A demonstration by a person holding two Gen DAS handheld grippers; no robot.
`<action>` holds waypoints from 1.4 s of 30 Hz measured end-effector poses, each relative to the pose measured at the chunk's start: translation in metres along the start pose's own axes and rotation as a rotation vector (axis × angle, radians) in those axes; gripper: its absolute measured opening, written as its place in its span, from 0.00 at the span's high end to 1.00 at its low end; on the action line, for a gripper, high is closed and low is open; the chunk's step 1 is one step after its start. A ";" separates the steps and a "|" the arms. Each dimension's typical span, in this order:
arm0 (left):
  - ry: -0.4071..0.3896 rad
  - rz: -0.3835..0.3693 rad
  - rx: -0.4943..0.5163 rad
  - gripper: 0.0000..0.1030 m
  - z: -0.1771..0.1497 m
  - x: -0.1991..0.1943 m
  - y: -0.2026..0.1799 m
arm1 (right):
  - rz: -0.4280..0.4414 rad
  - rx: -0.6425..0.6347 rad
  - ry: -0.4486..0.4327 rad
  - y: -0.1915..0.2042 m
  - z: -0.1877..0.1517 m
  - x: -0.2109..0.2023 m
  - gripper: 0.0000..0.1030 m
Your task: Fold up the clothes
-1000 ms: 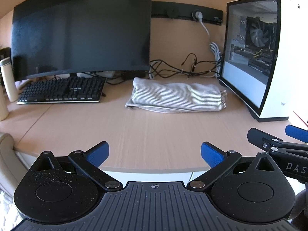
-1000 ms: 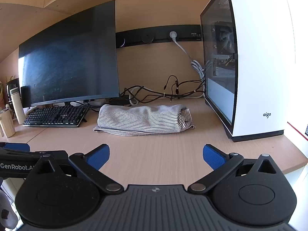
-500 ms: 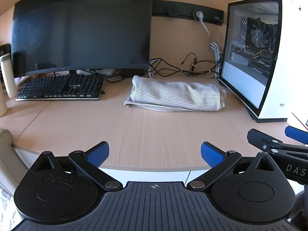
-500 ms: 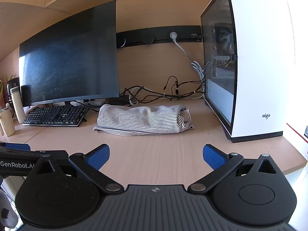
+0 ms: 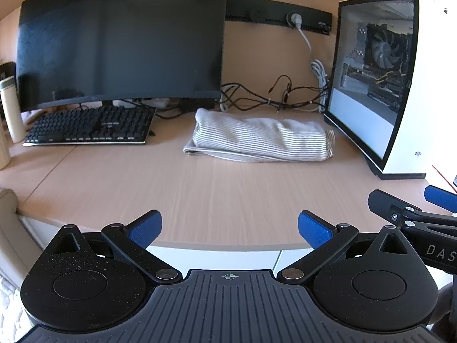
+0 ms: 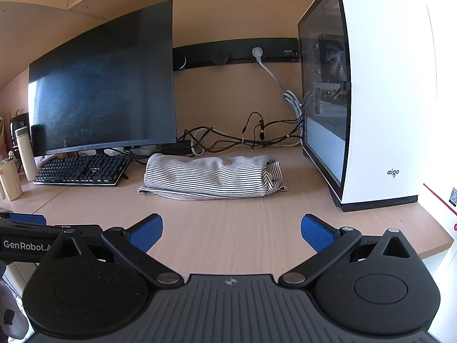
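A grey-and-white striped garment [image 5: 258,139] [image 6: 212,176] lies folded into a long bundle at the back of the wooden desk [image 5: 217,194], between the keyboard and the computer case. My left gripper [image 5: 230,228] hovers over the desk's front edge, open, nothing between its blue pads. My right gripper [image 6: 232,233] is also open and empty, held above the desk a good way short of the garment. In the left wrist view the right gripper's fingers [image 5: 405,211] show at the right edge; in the right wrist view the left gripper's body [image 6: 31,240] shows at the left edge.
A large dark monitor [image 5: 120,43] and black keyboard [image 5: 91,125] stand at the back left. A white computer case [image 6: 368,100] fills the right. Cables [image 6: 242,138] lie behind the garment. A cream bottle [image 5: 11,108] stands far left.
Both grippers have drifted slightly back and up from the desk; the garment sits a little farther off. Nothing was taken hold of or let go.
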State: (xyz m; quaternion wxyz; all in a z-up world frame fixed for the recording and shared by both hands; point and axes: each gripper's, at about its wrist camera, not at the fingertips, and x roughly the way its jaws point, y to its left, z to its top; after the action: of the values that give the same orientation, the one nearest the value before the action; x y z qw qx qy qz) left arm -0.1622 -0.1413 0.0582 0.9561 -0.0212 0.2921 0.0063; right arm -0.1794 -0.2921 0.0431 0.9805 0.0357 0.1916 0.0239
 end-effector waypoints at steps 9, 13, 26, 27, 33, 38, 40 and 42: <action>0.011 -0.004 0.000 0.00 -0.001 0.002 0.000 | 0.001 0.003 0.013 0.000 -0.001 0.001 0.00; 0.018 -0.006 -0.003 0.00 -0.001 0.003 0.002 | 0.001 0.003 0.017 0.001 -0.002 0.001 0.00; 0.030 -0.006 -0.013 0.00 -0.001 0.007 0.007 | 0.007 -0.001 0.028 0.003 -0.002 0.004 0.00; 0.030 -0.005 -0.011 0.00 -0.001 0.008 0.007 | 0.008 0.000 0.030 0.003 -0.002 0.005 0.00; 0.027 0.000 -0.010 0.00 -0.001 0.008 0.008 | 0.013 0.000 0.032 0.003 -0.002 0.007 0.00; 0.030 0.002 -0.015 0.00 -0.001 0.008 0.010 | 0.019 -0.002 0.040 0.004 -0.002 0.009 0.00; 0.030 0.002 -0.017 0.00 -0.002 0.008 0.011 | 0.020 -0.003 0.041 0.004 -0.002 0.010 0.00; 0.030 0.003 -0.019 0.00 -0.002 0.009 0.011 | 0.022 -0.003 0.043 0.004 -0.002 0.010 0.00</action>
State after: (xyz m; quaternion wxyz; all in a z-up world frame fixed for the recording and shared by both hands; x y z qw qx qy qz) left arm -0.1563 -0.1303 0.0517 0.9515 -0.0298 0.3062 0.0103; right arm -0.1708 -0.2870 0.0378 0.9759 0.0355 0.2122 0.0356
